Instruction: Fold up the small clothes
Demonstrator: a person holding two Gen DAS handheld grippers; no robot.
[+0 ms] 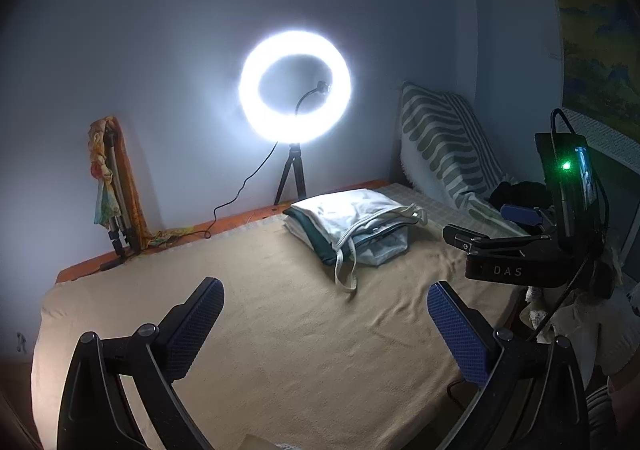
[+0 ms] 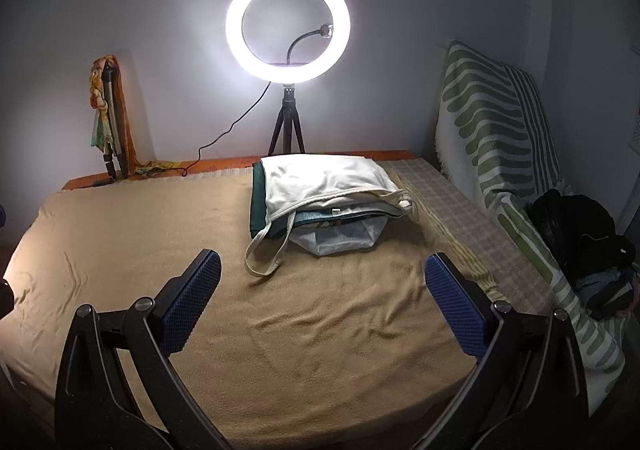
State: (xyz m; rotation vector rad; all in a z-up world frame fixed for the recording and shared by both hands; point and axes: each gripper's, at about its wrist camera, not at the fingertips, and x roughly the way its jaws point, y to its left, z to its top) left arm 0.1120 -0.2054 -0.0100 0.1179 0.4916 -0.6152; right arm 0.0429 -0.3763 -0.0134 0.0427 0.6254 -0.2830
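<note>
A stack of folded small clothes [image 2: 320,194], white on top with a dark green edge and loose white straps, lies on the tan blanket [image 2: 200,234] toward the back of the bed; it also shows in the left wrist view [image 1: 352,226]. My left gripper [image 1: 326,290] is open and empty, held above the blanket in front of the stack. My right gripper [image 2: 320,262] is open and empty, just in front of the stack. The right gripper also shows in the left wrist view [image 1: 480,226], at the right of the stack. A heap of dark clothes [image 2: 580,242] lies at the right.
A lit ring light [image 2: 288,26] on a tripod stands behind the bed against the wall, its cable trailing left. A folded tripod with a colourful cloth [image 2: 108,118] leans at back left. A green striped pillow [image 2: 492,122] leans at the right.
</note>
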